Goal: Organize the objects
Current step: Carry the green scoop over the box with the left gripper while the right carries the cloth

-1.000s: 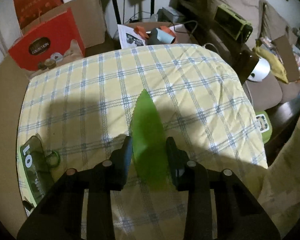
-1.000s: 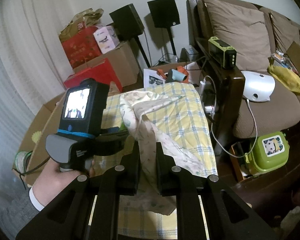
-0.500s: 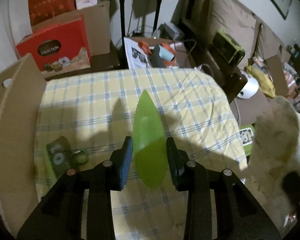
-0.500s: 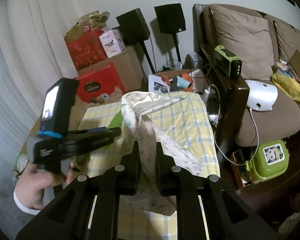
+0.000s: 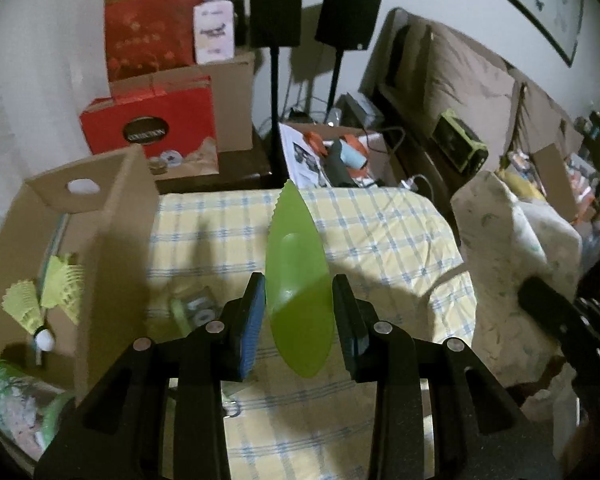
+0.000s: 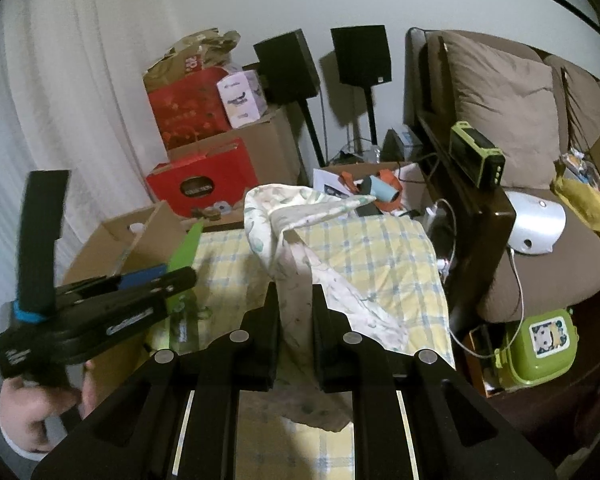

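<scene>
At the far left, yellow-green feather shuttlecocks (image 5: 44, 292) are seen inside an open brown cardboard box (image 5: 112, 216) that stands just beside the desk covered with a yellow and blue checked cloth (image 5: 380, 232). A small green and dark packet with white numbers (image 5: 196, 306) lies on the cloth near the box. Above the cloth, a flat, leaf-shaped green plastic piece with a saw-toothed edge (image 5: 298, 288) is gripped on both sides by the left tool (image 5: 300, 312), which is held by a hand (image 6: 32, 412) with a white cuff. Further right, a soft white cloth with a pale leaf print (image 6: 300, 240) is pinched tight in the clenched right tool (image 6: 296, 320) and is lifted, with its loose end hanging down over the desk. A green lunch box with a cartoon picture (image 6: 540, 348) sits low at the far right.
</scene>
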Demonstrator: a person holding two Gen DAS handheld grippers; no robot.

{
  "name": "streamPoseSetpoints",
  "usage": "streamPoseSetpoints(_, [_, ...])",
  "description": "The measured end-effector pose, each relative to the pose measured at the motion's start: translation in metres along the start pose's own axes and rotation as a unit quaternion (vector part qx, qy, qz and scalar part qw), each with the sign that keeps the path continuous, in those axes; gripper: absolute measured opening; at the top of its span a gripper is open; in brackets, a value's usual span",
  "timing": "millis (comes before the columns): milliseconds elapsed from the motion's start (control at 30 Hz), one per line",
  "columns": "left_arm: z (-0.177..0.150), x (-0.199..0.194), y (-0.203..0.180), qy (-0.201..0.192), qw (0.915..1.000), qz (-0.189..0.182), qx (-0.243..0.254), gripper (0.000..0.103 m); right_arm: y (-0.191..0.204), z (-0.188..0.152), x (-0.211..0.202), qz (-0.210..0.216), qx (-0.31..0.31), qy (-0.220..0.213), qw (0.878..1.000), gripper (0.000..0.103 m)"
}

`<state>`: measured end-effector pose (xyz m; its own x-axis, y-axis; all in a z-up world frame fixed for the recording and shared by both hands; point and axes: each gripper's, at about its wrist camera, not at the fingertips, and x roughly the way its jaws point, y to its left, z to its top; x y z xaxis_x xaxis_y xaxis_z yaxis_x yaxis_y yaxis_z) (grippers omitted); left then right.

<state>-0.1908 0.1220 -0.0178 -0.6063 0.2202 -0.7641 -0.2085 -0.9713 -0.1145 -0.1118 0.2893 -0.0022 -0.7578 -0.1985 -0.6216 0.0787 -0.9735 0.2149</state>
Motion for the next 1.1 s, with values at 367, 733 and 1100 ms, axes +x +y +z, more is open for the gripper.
streamPoseSetpoints(367, [-0.004,-0.033,0.027,-0.026,0.9994,0.022,-0.011,0.031,0.032,0.011,0.015,-0.013,-0.035,0.003,0.999,0.013])
streamPoseSetpoints(733, [-0.006,-0.070,0.058,-0.046,0.9977,0.043,-0.023,0.031,0.071,0.022,0.020,-0.028,-0.070,-0.017,0.997,0.013])
streamPoseSetpoints(1100, [-0.012,-0.096,0.099,-0.066,0.9945,0.066,-0.047,0.031,0.117,0.031,0.023,-0.008,-0.091,-0.014,0.996,0.013])
